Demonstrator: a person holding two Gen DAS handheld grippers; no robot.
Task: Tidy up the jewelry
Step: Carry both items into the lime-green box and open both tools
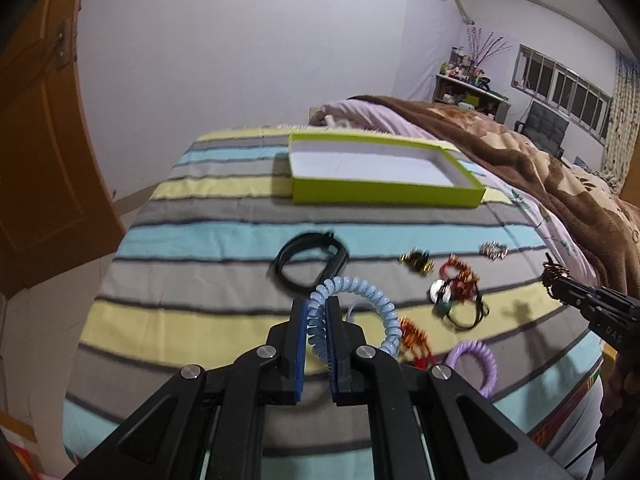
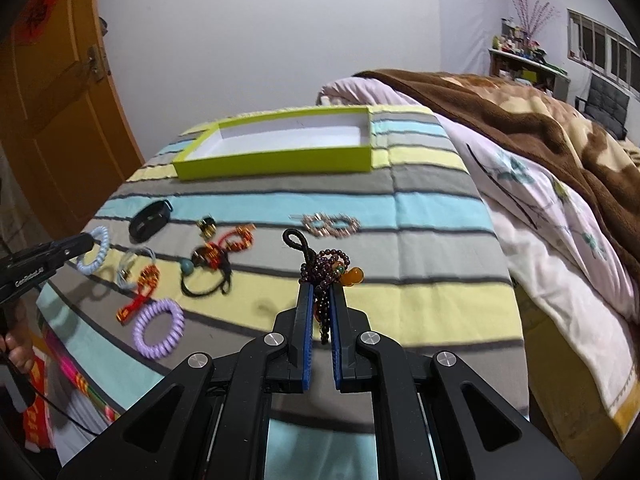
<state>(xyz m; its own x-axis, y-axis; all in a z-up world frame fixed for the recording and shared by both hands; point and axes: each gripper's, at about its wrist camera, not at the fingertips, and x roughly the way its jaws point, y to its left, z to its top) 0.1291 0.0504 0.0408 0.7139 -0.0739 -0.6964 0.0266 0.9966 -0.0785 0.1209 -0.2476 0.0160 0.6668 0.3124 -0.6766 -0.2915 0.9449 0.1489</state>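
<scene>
Faintly, white lettering reading "GenRobot.AI" runs along the side of the left gripper (image 2: 86, 243) where it enters the right wrist view, and the letters "DAS" show on the right gripper (image 1: 554, 276) at the edge of the left wrist view.

Both grippers have their blue-padded fingers narrowed onto a piece. The left gripper pinches a pale blue spiral coil hair tie (image 1: 356, 304). The right gripper clamps a dark purple beaded bracelet with an orange gourd charm and a black cord loop (image 2: 326, 270).

Beyond them an empty shallow lime-green cardboard box with a white inside (image 1: 384, 196) sits on the striped bedspread (image 1: 200, 240).

Only the right wrist view shows red paper with a dark character on the orange wooden door (image 2: 60, 92), and the person's hand (image 2: 16, 354) under the left gripper. A lilac spiral coil hair tie (image 2: 158, 328) lies whole there; the left wrist view shows just part of it.
</scene>
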